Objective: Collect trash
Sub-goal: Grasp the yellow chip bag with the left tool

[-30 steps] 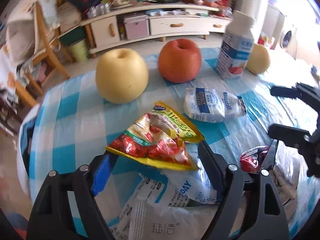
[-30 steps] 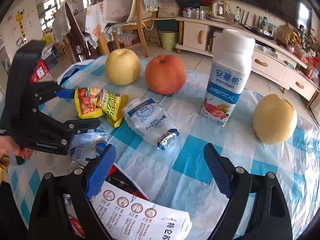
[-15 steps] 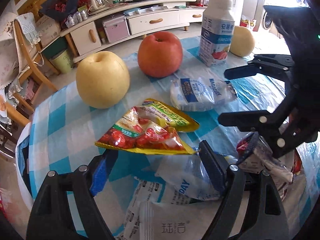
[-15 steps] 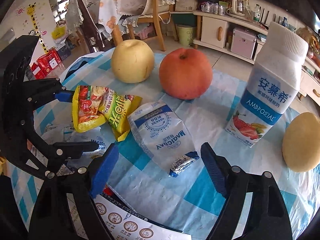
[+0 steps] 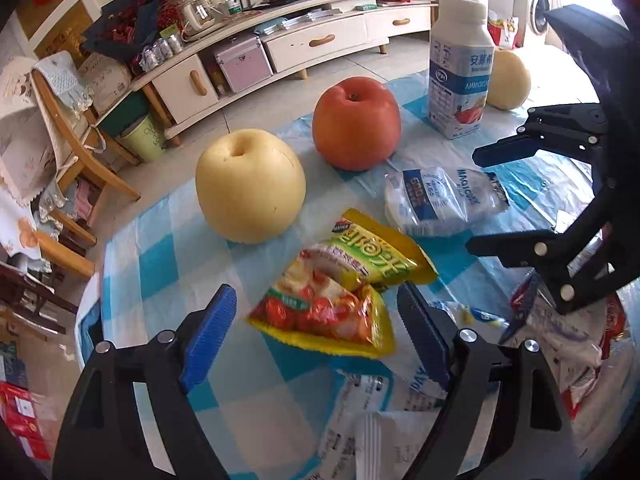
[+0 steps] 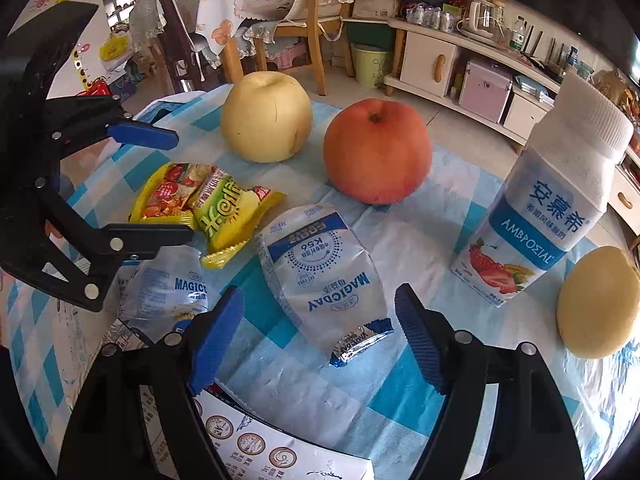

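Wrappers first: my left gripper (image 5: 316,316) gaped wide around the yellow snack bag (image 5: 340,292), holding nothing; right gripper (image 6: 320,332) likewise over the white packet (image 6: 324,268). Best to drop lower before squeezing.

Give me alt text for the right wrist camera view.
Open right gripper straddles a white and blue Magicday wrapper on a blue checked tablecloth. Beyond lie a yellow snack wrapper, a red apple and a white yogurt bottle.
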Action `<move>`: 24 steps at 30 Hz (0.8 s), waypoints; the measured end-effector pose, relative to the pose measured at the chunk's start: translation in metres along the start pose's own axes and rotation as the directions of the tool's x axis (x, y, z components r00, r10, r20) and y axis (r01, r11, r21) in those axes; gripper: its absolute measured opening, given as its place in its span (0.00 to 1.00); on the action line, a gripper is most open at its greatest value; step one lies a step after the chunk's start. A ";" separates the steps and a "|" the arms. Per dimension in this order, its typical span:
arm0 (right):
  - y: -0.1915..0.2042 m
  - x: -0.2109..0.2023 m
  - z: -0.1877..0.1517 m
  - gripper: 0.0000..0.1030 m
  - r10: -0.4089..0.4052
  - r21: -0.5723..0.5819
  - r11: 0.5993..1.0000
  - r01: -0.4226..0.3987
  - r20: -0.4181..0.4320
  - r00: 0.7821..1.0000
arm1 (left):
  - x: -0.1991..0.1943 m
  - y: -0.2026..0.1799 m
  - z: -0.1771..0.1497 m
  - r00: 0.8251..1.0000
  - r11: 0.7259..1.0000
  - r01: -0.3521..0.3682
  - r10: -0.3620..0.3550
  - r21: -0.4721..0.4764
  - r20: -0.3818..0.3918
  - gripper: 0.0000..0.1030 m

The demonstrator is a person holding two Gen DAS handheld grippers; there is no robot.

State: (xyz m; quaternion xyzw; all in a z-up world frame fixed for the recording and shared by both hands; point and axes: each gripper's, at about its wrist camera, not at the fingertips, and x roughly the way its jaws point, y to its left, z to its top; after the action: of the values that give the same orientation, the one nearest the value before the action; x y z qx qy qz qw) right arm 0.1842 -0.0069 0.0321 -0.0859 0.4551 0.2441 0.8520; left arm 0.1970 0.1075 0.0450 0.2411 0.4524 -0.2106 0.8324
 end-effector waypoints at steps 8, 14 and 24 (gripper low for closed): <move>-0.007 0.004 0.001 0.80 0.028 0.022 0.999 -0.028 0.019 0.999 | 0.025 -0.009 0.013 0.999 0.987 0.040 -0.037 0.154 -0.026 0.81; -0.013 0.007 -0.003 0.76 0.073 0.051 0.996 -0.074 0.033 0.997 | 0.035 -0.010 0.018 0.995 0.989 0.101 -0.100 0.112 -0.016 0.74; -0.007 0.004 -0.006 0.48 0.082 0.043 0.996 -0.083 0.040 0.996 | 0.027 -0.008 0.005 0.993 0.994 0.109 -0.109 -0.019 0.036 0.54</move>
State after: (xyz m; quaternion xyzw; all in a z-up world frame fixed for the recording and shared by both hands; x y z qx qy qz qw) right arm 0.1844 -0.0137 0.0249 -0.0434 0.4471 0.2706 0.8515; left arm 0.2091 0.0951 0.0226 0.2037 0.4526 -0.2552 0.8298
